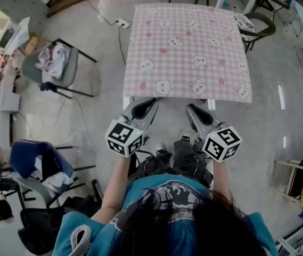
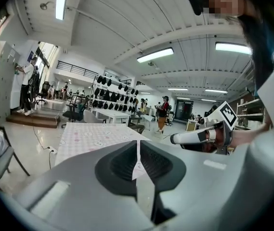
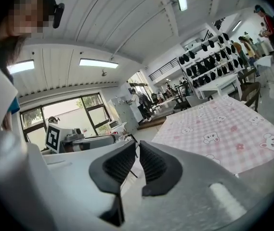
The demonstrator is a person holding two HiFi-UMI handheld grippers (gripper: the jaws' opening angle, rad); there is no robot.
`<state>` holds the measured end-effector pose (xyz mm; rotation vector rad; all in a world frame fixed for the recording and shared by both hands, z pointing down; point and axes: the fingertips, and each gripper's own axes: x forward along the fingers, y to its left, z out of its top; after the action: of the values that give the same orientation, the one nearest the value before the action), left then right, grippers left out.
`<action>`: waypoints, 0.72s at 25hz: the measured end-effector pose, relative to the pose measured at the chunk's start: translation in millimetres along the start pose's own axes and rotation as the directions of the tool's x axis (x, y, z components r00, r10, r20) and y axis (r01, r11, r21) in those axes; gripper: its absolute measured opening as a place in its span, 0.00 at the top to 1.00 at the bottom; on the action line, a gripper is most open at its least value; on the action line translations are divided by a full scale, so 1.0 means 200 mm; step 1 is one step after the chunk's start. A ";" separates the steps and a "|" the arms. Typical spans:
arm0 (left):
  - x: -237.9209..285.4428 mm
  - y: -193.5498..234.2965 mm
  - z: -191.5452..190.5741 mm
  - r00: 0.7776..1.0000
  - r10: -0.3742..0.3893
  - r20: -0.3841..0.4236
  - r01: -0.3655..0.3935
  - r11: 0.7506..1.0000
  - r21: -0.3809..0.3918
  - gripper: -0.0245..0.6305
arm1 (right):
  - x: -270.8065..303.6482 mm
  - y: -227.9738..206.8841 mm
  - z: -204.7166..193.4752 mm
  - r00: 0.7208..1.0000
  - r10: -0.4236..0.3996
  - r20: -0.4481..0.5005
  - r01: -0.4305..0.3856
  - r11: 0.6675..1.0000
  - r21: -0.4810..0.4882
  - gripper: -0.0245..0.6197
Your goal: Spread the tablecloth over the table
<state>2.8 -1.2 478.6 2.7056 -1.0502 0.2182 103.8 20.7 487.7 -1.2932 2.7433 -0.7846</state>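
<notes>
The pink checked tablecloth (image 1: 188, 47) with cartoon animal faces lies flat over the square table, its near edge hanging just in front of me. It also shows in the left gripper view (image 2: 98, 136) and in the right gripper view (image 3: 223, 129). My left gripper (image 1: 147, 103) and right gripper (image 1: 193, 109) are side by side close to my body, just short of that near edge and apart from the cloth. Seen from its own camera, the left gripper (image 2: 139, 144) has its jaws together with nothing between them. The right gripper (image 3: 138, 144) is the same, pads nearly meeting and holding nothing.
A grey chair (image 1: 55, 63) piled with clothes stands to the left, and a blue chair (image 1: 34, 164) nearer on the left. A power strip (image 1: 122, 23) and cable lie on the floor by the table's far left corner. A dark chair (image 1: 260, 25) sits at the far right corner.
</notes>
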 end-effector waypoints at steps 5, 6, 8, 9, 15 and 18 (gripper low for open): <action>-0.05 -0.05 -0.01 0.999 -0.037 -0.005 0.037 0.999 -0.004 0.94 | -0.01 0.08 0.03 1.000 -0.004 0.031 0.005 0.999 -0.041 0.97; -0.06 -0.06 -0.02 0.999 -0.044 -0.006 0.044 0.999 -0.003 0.94 | -0.02 0.10 0.03 0.999 -0.003 0.033 0.005 0.999 -0.049 0.97; -0.07 -0.07 -0.02 0.999 -0.054 -0.003 0.054 0.999 -0.004 0.94 | -0.03 0.13 0.02 0.999 -0.008 0.033 0.010 0.997 -0.071 0.97; -0.08 -0.08 -0.02 0.998 -0.059 -0.001 0.059 0.998 -0.006 0.94 | -0.03 0.14 0.02 0.999 -0.012 0.035 0.015 0.996 -0.084 0.97; -0.10 -0.15 -0.01 0.996 -0.091 0.013 0.091 0.996 -0.005 0.94 | -0.07 0.20 0.03 0.998 -0.029 0.054 0.036 0.989 -0.145 0.96; -0.10 -0.18 -0.01 0.994 -0.105 0.016 0.105 0.994 0.006 0.94 | -0.09 0.21 0.04 0.998 -0.034 0.057 0.042 0.987 -0.154 0.96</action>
<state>13.0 37.2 469.9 2.7622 -0.9097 0.1803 86.9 51.8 458.5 -1.3745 2.7928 -0.5373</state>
